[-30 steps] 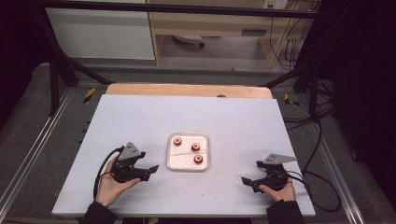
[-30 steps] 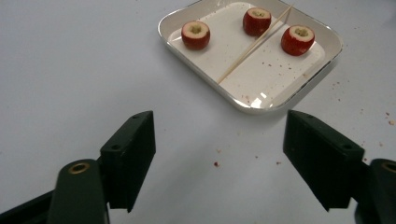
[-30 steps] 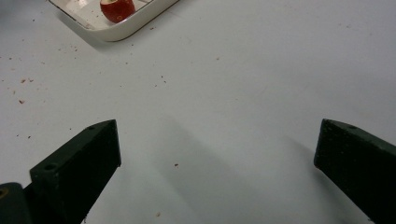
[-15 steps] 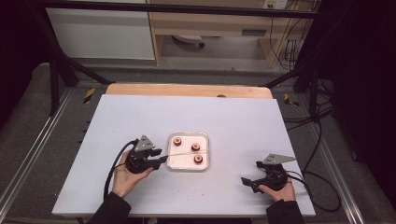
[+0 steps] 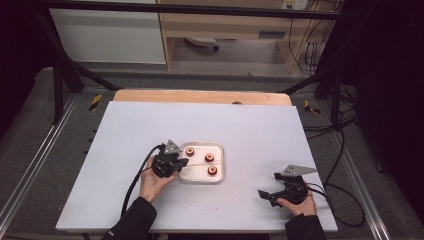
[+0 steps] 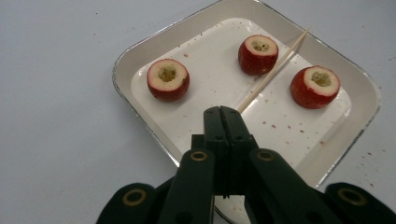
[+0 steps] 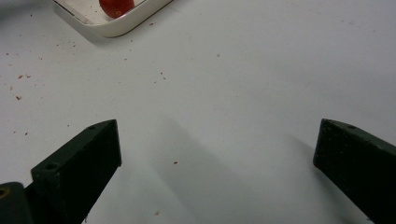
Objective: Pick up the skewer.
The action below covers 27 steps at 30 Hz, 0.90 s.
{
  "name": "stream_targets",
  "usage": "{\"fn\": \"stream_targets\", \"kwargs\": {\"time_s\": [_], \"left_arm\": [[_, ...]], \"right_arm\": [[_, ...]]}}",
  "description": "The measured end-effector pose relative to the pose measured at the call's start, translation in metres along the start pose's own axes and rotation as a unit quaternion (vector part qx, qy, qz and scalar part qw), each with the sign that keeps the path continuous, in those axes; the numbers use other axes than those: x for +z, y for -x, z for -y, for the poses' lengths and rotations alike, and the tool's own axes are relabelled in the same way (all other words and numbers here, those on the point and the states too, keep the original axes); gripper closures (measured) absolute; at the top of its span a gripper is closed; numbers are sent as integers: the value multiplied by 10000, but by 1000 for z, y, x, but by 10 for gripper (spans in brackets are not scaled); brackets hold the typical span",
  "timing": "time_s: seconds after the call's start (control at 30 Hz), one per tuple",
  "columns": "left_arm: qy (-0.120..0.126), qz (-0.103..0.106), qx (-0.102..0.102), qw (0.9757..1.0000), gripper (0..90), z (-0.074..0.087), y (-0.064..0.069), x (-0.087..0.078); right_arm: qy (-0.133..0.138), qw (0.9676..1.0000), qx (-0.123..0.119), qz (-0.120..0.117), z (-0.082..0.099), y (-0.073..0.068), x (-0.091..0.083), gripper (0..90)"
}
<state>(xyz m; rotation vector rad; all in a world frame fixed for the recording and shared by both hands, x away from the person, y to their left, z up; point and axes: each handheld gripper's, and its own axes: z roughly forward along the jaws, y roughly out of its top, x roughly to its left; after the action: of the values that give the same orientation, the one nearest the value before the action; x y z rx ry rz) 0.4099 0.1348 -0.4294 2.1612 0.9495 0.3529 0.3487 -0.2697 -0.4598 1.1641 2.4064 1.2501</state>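
Left tool (image 6: 221, 112) had just closed, its jaws clamped on the near end of the wooden skewer (image 6: 275, 70) lying across the tray (image 6: 126, 60) at mid-worktop. Three cored red fruits (image 6: 168, 79) sat unpierced in the tray; skewering judged outstanding. Right tool (image 5: 270, 195) rested near the worktop's front right corner, jaws wide apart, holding nothing

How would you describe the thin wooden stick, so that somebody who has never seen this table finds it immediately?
On the white table stands a shallow white tray with three red cored fruits. The wooden stick lies across the tray, passing between two of the fruits, with its near end pinched in the left hand-held gripper. It is the one long, pale, straight thing there; its neighbours are round and red.
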Motion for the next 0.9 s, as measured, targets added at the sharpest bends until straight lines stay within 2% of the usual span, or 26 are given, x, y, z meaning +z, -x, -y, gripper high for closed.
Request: {"fn": "stream_targets", "kwargs": {"time_s": [0.33, 0.4, 0.9], "left_arm": [[-132, -101, -18, 9999, 900, 3, -10, 16], [-161, -49, 4, 9999, 900, 3, -11, 18], [-368, 215, 426, 9982, 900, 11, 4, 8]], "right_arm": [[-3, 10000, -29, -5, 0, 0, 0, 15], [-4, 10000, -29, -3, 0, 0, 0, 15], [-15, 10000, -30, -11, 0, 0, 0, 15]]}}
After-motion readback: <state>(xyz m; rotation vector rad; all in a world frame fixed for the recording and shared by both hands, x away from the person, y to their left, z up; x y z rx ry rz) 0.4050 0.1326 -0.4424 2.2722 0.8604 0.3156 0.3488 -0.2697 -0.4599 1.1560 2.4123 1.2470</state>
